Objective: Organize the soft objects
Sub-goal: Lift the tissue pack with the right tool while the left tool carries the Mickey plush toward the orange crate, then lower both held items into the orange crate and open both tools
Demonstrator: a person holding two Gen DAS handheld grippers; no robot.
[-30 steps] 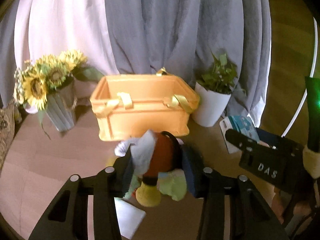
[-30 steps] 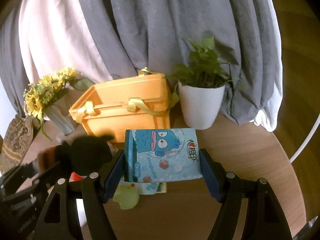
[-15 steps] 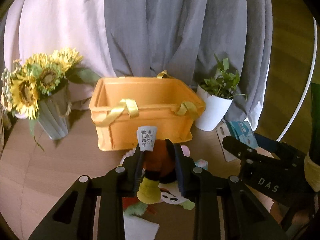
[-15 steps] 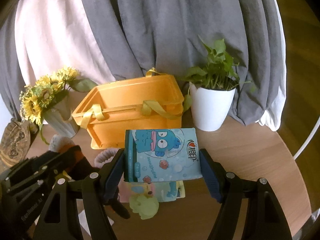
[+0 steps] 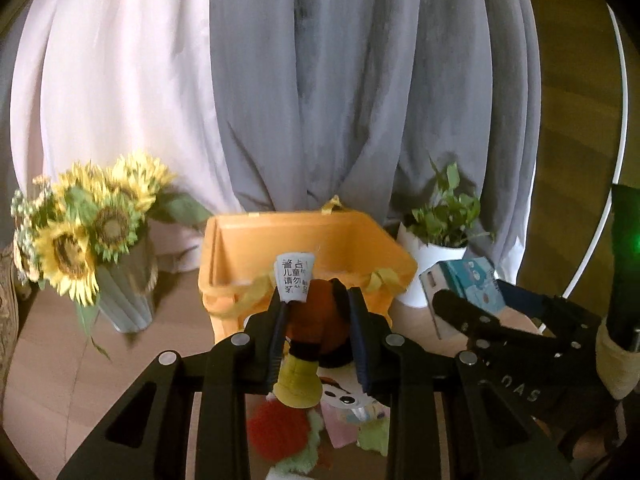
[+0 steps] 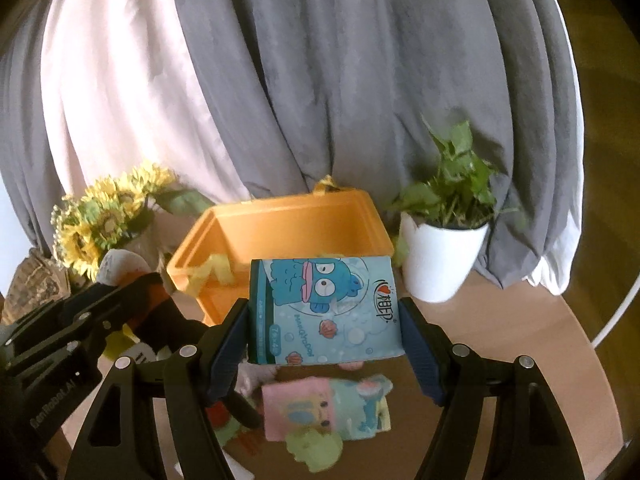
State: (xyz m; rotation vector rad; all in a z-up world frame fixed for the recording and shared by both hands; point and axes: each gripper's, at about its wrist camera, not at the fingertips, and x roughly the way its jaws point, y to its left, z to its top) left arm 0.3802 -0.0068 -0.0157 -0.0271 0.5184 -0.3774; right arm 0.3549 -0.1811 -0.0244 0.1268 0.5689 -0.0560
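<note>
Two grippers are up, and both are loaded. The left gripper (image 5: 318, 322) pinches an orange plush (image 5: 316, 320) between its fingers (image 5: 360, 336), the white tag (image 5: 294, 278) sticking up at the tips and a yellow foot (image 5: 298, 386) dangling under the jaws. The right gripper (image 6: 324, 328) clamps a blue tissue pack (image 6: 322, 314) from both sides, cartoon fish facing the camera, held clear of the table (image 6: 500, 324).

Down on the table beneath them lies the rest of the soft pile: a red pom-pom (image 5: 276, 426), a pink-and-blue cloth (image 6: 324, 406), a pale green piece (image 6: 316, 450).

Just past the fingertips sits the orange bin (image 5: 304, 248), open at the top, yellow ribbon handles (image 5: 380, 278) draped on its rim. The plush hangs in front of the bin's near wall, not inside it; the pack too is on the near side of the bin.

Left of the bin stand sunflowers (image 5: 84, 224) in a ribbed vase (image 5: 124, 300). Right of it, a white pot (image 6: 440, 258) with a leafy plant (image 6: 456, 176). Behind everything hang curtains (image 5: 340, 80), grey at centre, pale pink to the left.
</note>
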